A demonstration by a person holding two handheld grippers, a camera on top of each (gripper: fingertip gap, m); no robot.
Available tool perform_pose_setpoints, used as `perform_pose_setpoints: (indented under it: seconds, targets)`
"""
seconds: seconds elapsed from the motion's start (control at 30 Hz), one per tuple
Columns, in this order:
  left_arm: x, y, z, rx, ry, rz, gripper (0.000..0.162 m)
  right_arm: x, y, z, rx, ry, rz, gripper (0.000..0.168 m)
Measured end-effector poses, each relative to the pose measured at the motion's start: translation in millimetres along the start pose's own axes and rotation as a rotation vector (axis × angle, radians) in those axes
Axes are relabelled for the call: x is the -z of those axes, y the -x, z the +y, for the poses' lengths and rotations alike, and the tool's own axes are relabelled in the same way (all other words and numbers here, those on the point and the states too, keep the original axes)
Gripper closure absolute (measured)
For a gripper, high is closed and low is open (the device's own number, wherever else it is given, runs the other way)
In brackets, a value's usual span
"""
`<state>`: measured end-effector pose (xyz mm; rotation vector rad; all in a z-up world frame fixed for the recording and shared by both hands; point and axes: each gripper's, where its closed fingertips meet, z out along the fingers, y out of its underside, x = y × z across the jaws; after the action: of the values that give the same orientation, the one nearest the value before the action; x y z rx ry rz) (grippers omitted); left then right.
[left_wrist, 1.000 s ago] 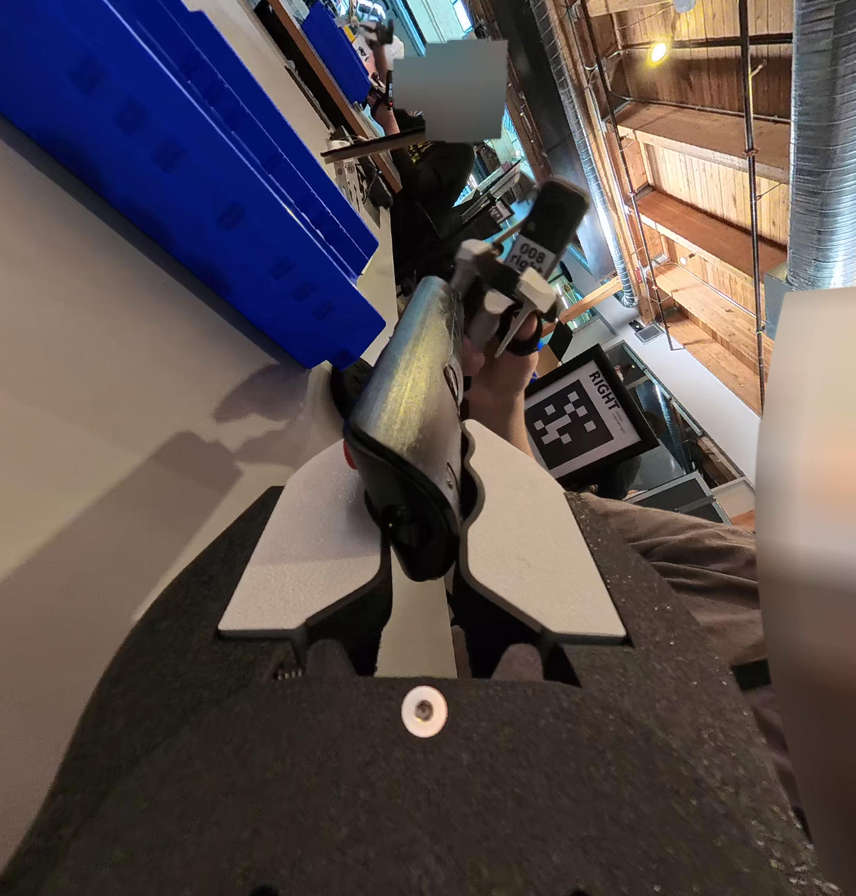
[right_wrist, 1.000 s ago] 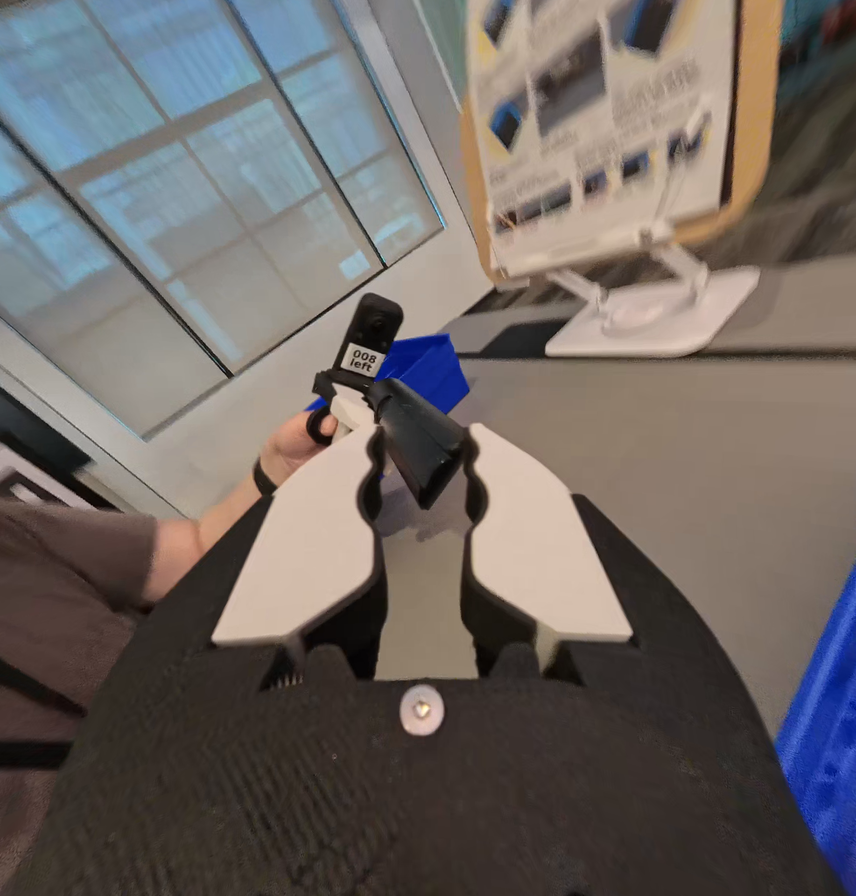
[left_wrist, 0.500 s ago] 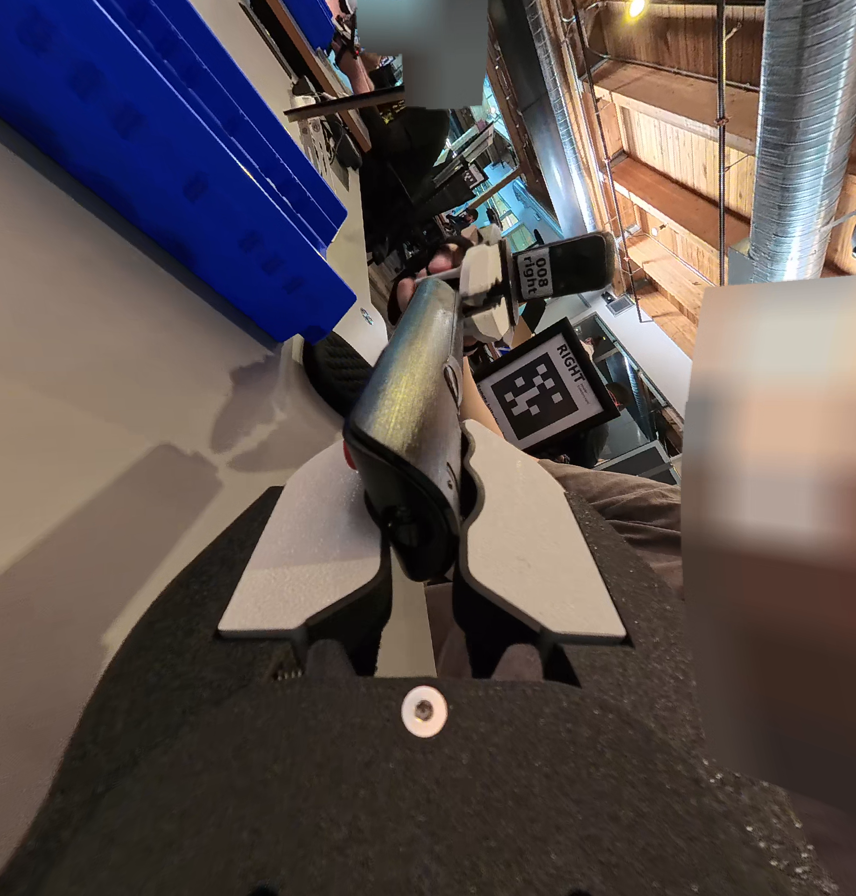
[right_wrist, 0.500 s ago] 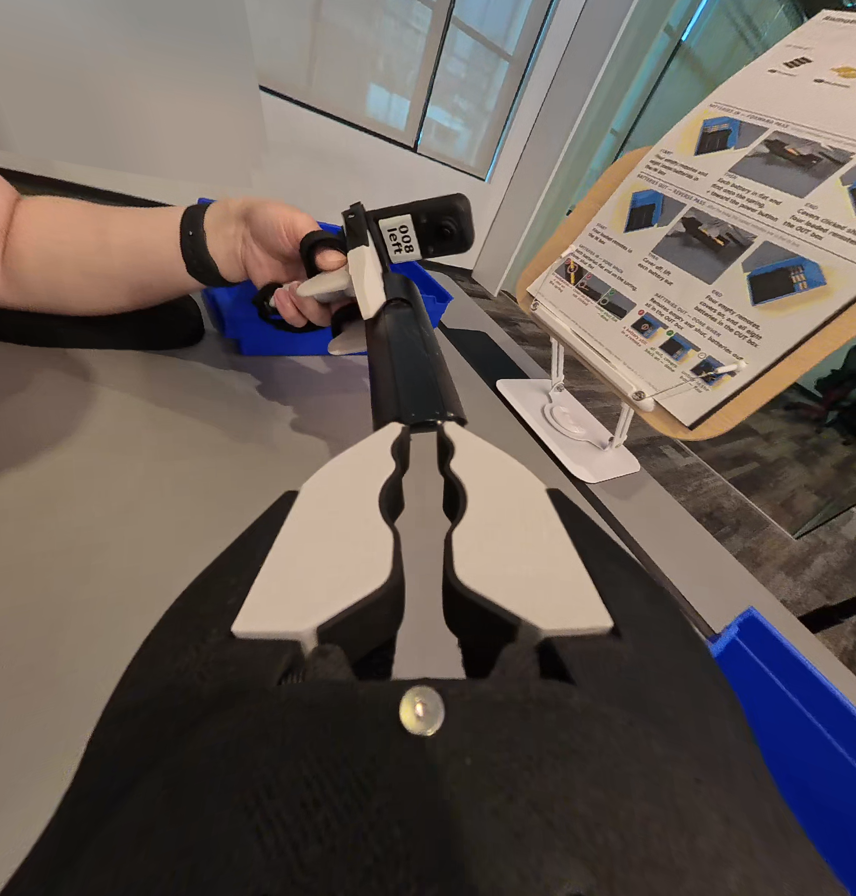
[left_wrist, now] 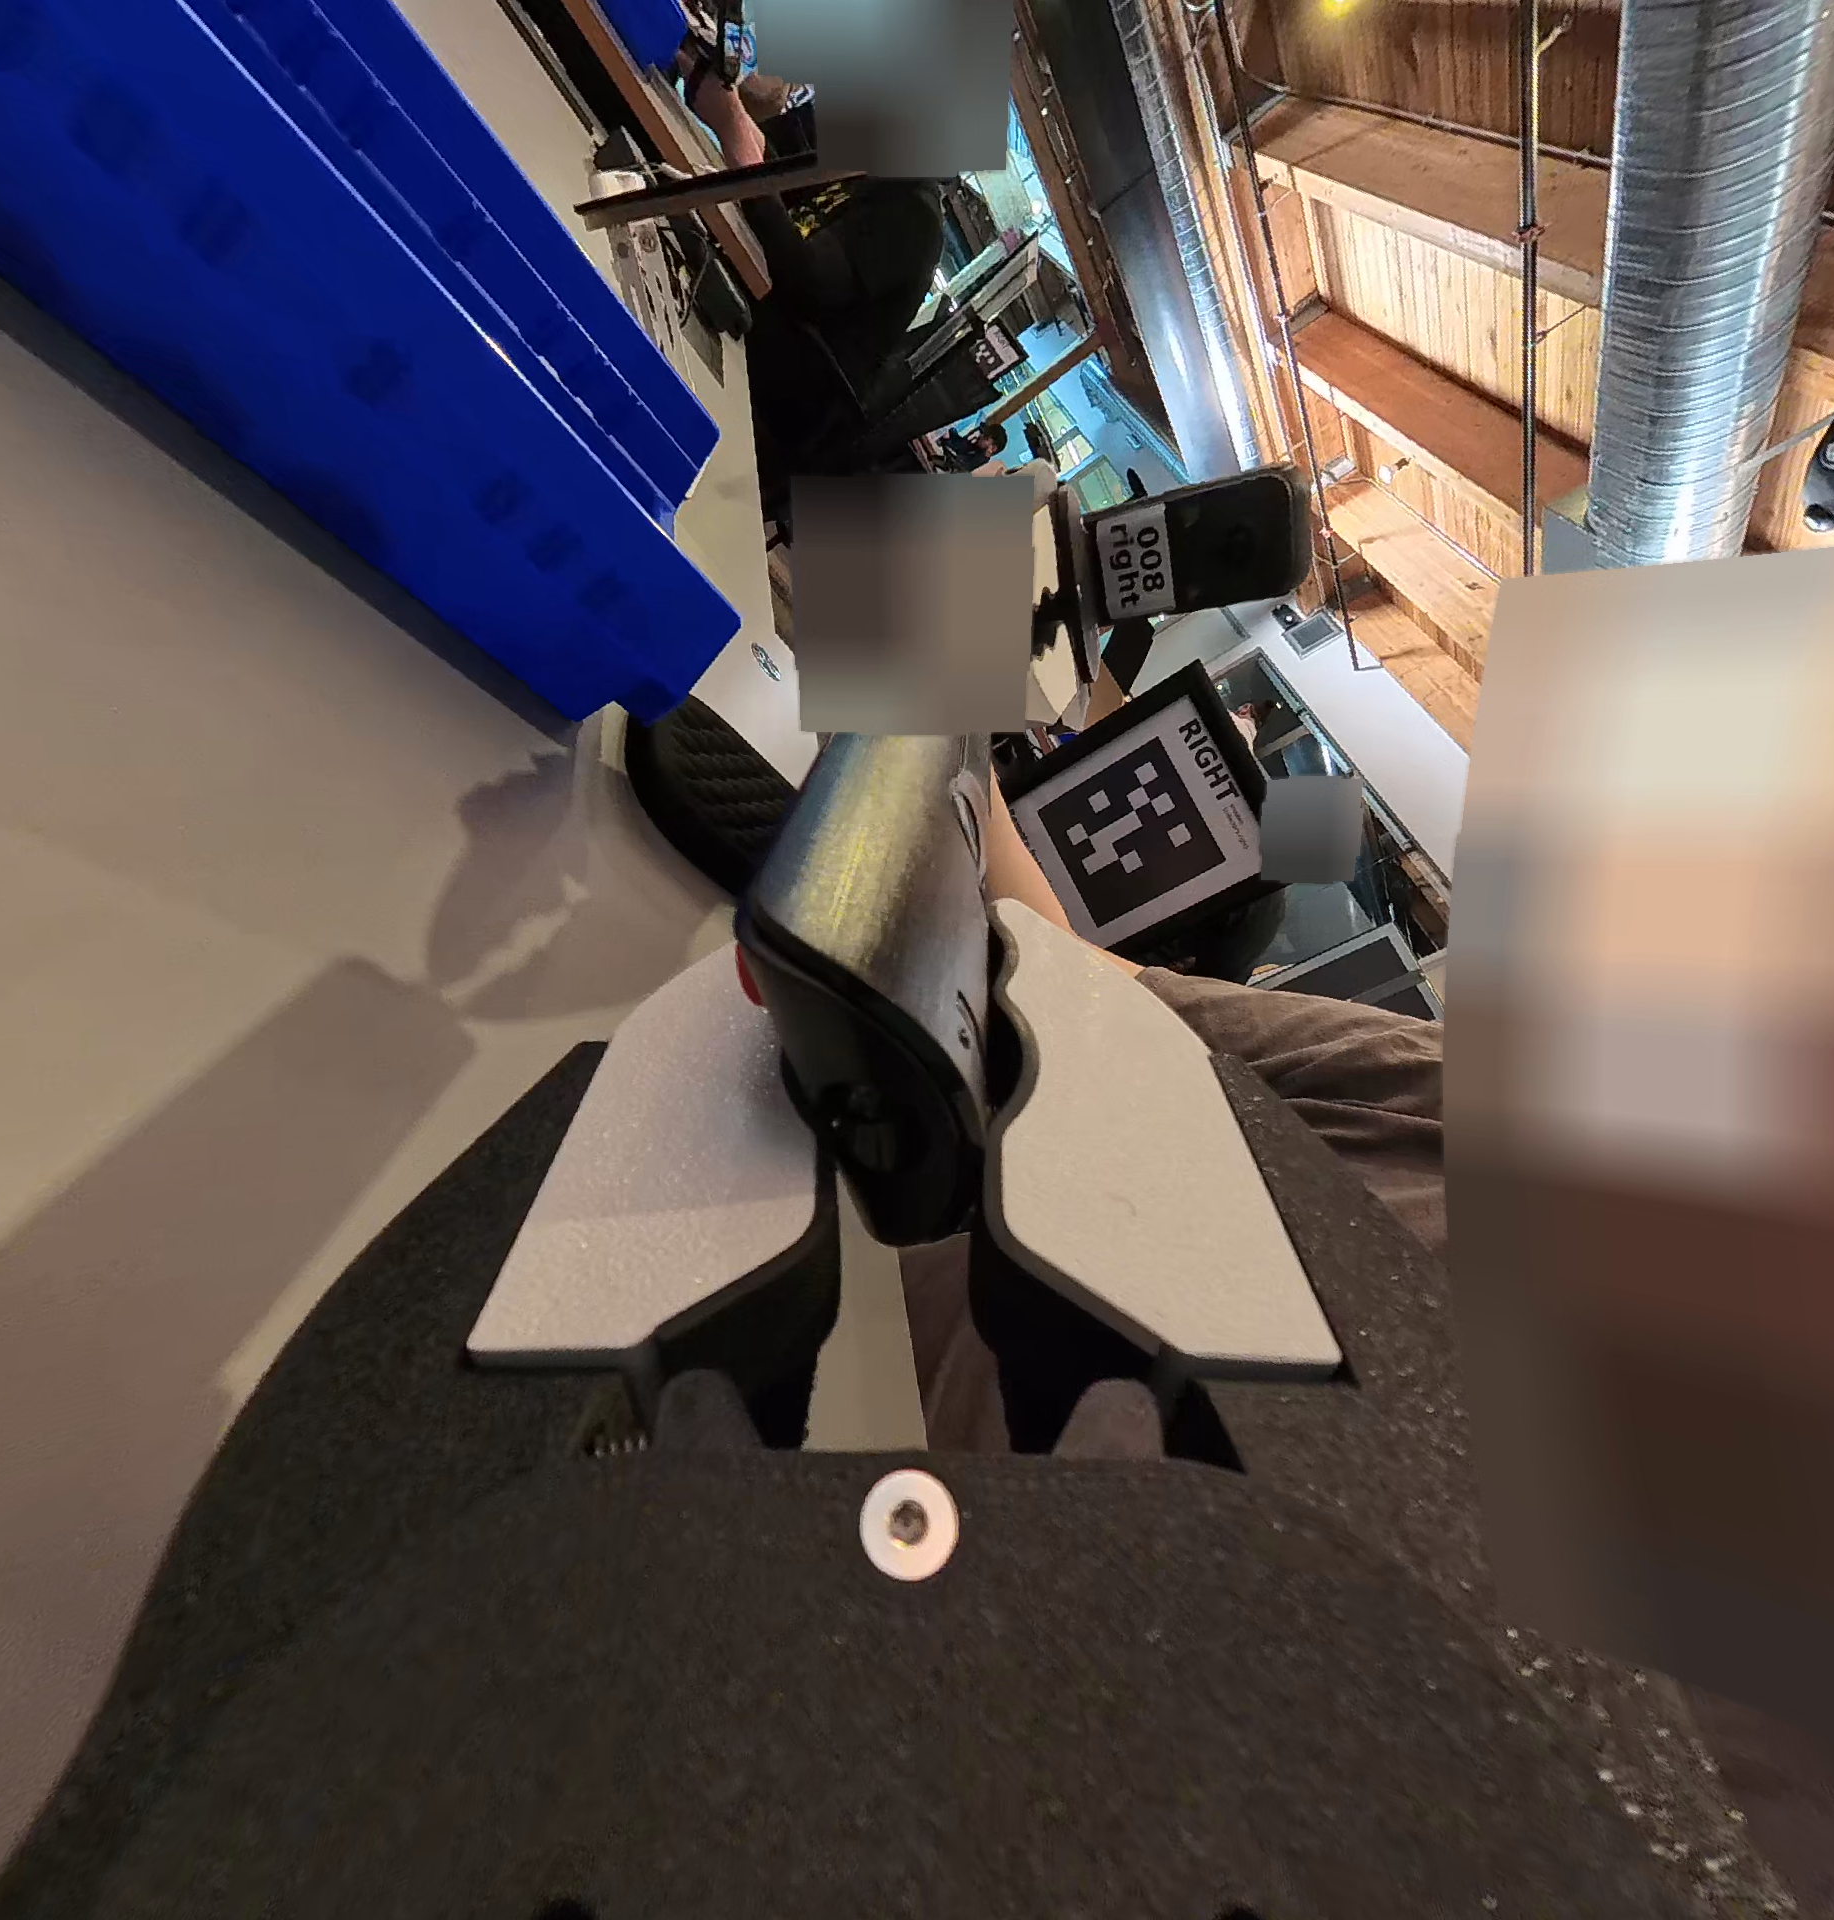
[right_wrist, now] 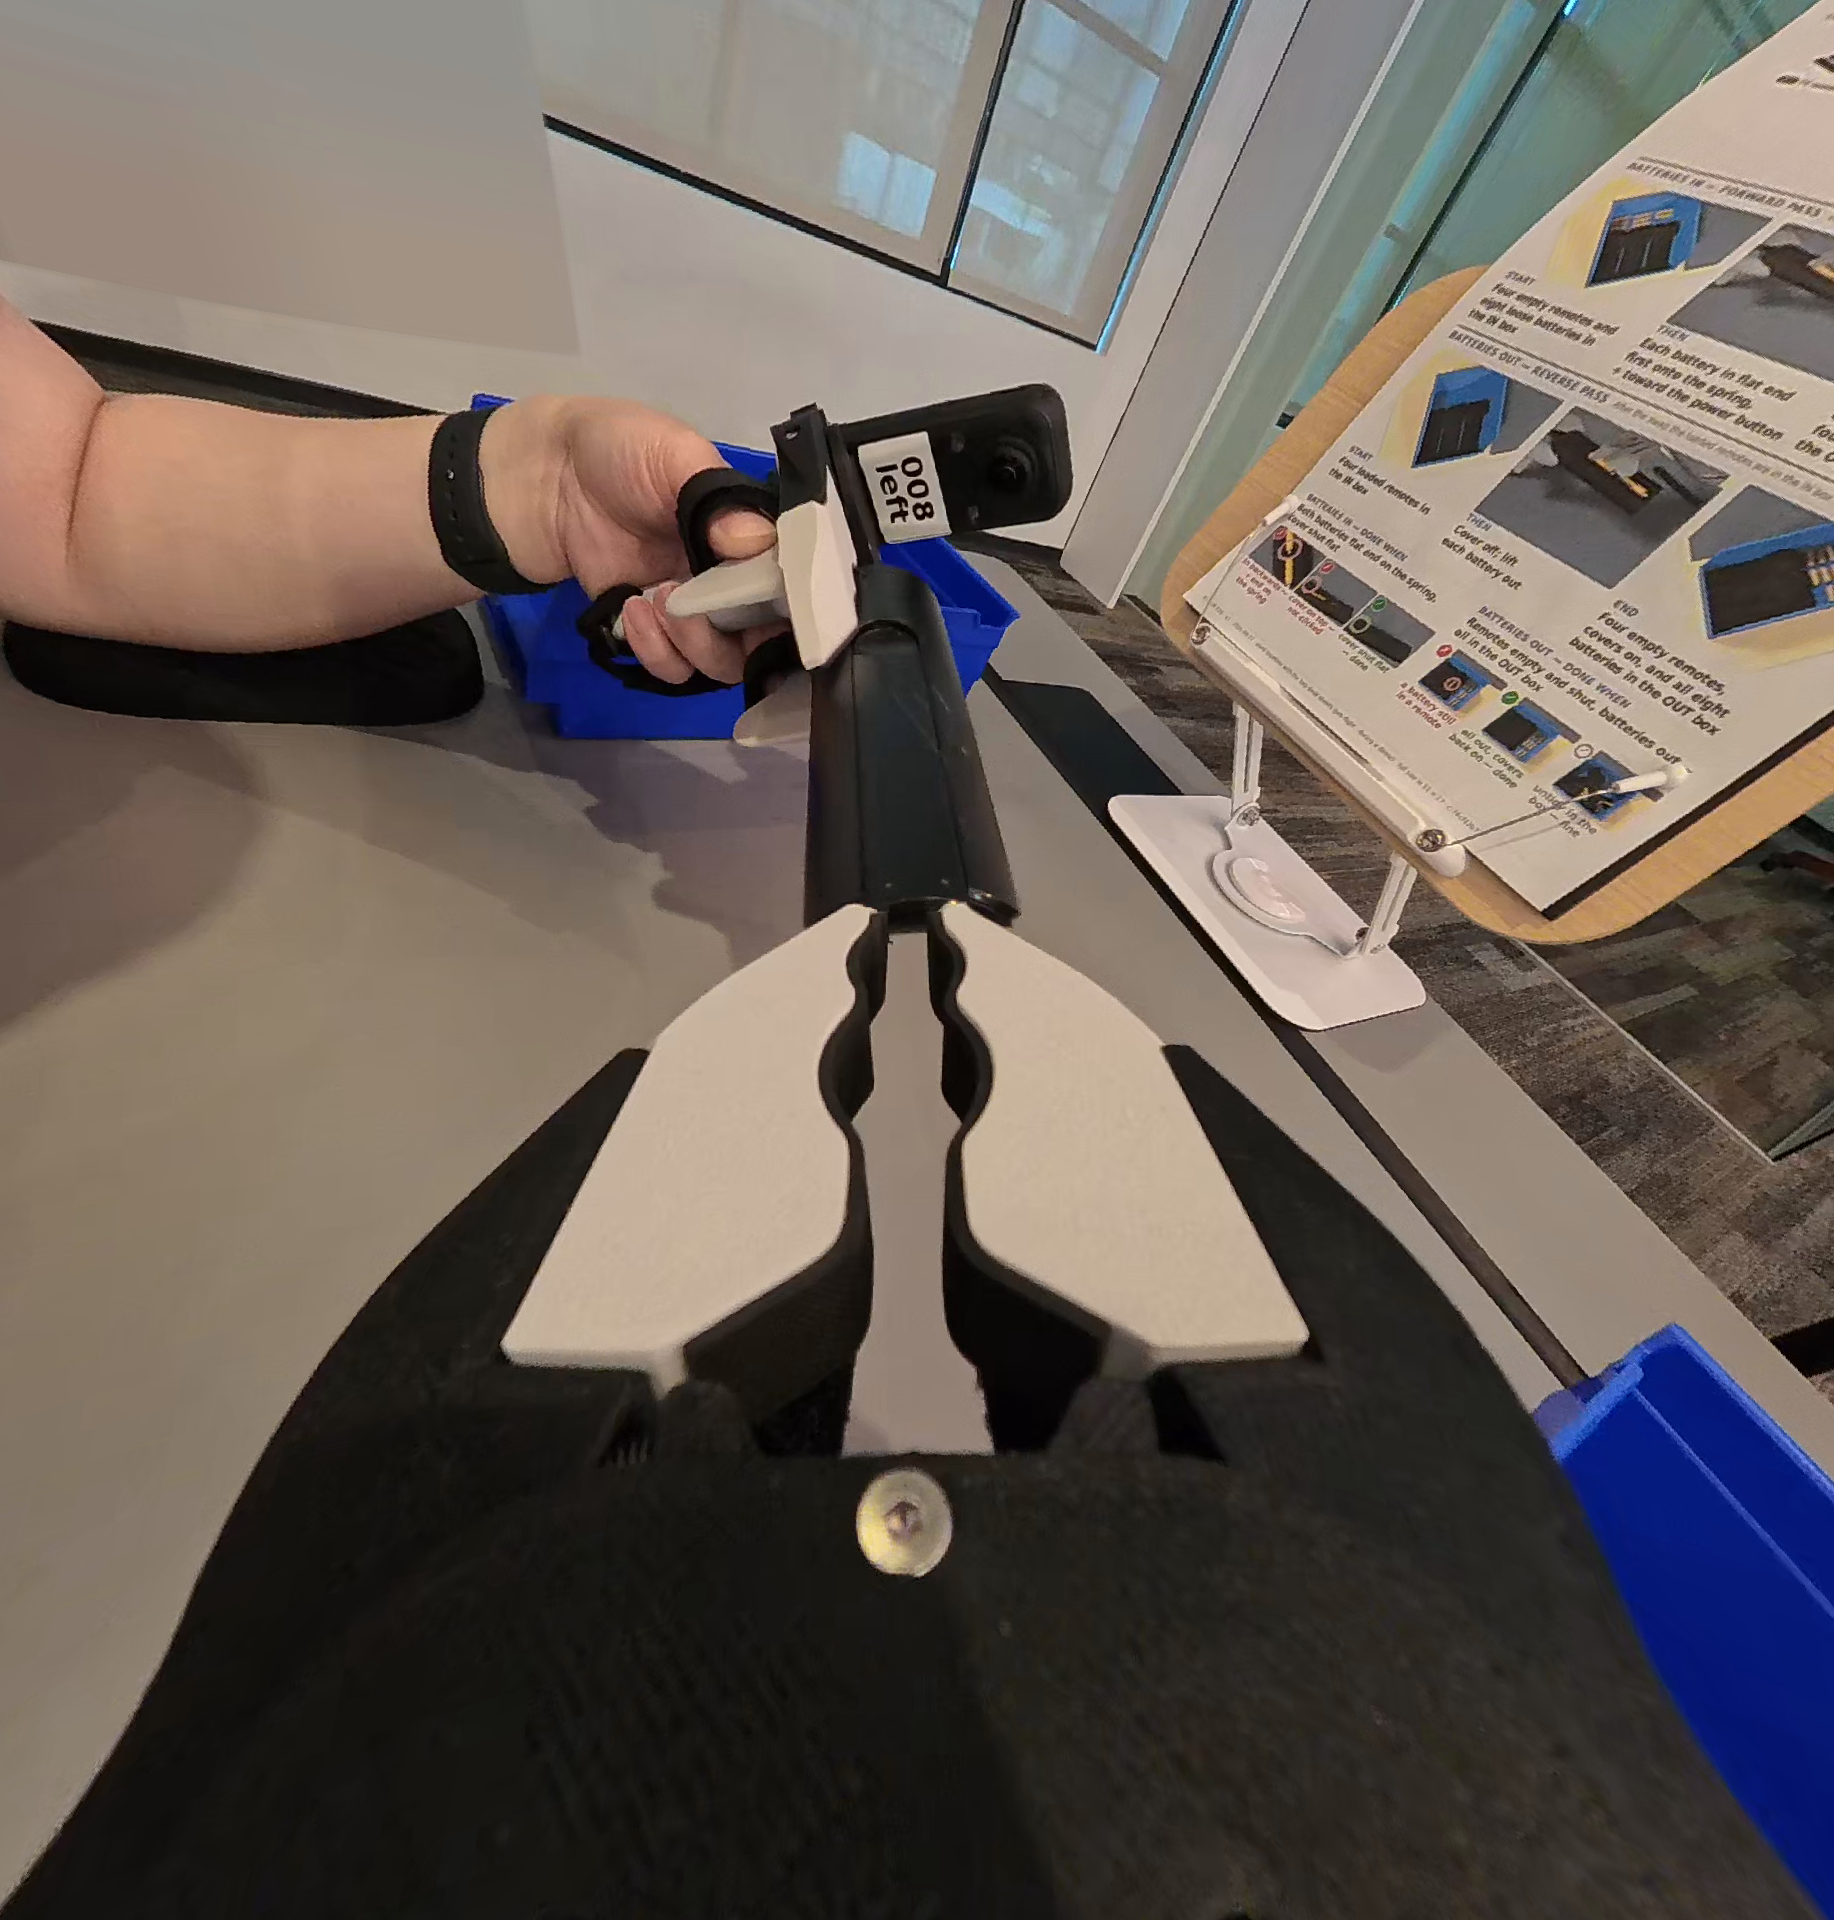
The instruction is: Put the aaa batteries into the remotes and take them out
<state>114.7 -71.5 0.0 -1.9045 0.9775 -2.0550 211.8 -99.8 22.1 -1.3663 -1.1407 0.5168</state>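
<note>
Between both grippers, remote (right_wrist: 897,790) now bridged: my right gripper (right_wrist: 905,920) has swung in, nipping near end; left gripper (left_wrist: 980,997) still clamps far end. Cover next, I judge.

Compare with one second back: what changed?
The right gripper swung round from beside the remote to line up with its near end, jaws narrowed to a slim gap at the tip; whether it grips is unclear. The left gripper kept hold of the remote throughout, above the table.

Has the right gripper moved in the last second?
Yes. The right gripper swung: the instruction board went from ahead to the right, and its jaws now meet the remote's end.
</note>
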Motion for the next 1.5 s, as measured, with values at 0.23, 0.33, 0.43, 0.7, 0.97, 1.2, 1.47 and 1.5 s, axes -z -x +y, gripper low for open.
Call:
perform_pose_setpoints:
  seconds: [0.23, 0.33, 0.43, 0.7, 0.97, 1.2, 1.47, 1.5]
  targets:
    - [-1.4, -2.4, 0.5, -0.006, 0.003, 0.005, 0.137, 0.3, 1.1, -0.4, 0.006, 0.014, 0.001, 0.160]
    - [0.3, -1.0, -1.8, -0.009, -0.011, -0.007, 0.137, 3.6, -0.7, -3.8, 0.014, 0.003, 0.018, 0.160]
    - [0.8, -1.7, -1.6, -0.011, -0.007, -0.006, 0.137, 4.5, -1.1, -7.9, 0.012, -0.009, 0.020, 0.160]
    - [-2.6, -1.8, 1.0, -0.013, 0.004, -0.007, 0.137, 0.6, 2.0, -7.1, 0.018, 0.013, 0.004, 0.160]
    - [-4.3, -2.9, 1.9, -0.013, 0.009, 0.000, 0.137, 3.2, 2.6, -7.0, 0.016, 0.016, -0.003, 0.161]
    - [-3.9, -3.4, 1.8, -0.019, 0.007, -0.001, 0.137, 2.6, 4.1, -6.2, 0.017, 0.023, -0.008, 0.162]
    - [-7.6, -4.5, 4.0, -0.024, 0.014, 0.010, 0.137, 6.2, 6.2, -6.7, 0.013, 0.026, -0.014, 0.164]
    - [-7.9, -4.3, 4.2, -0.026, 0.016, 0.008, 0.137, 6.4, 6.4, -6.2, 0.014, 0.030, -0.013, 0.165]
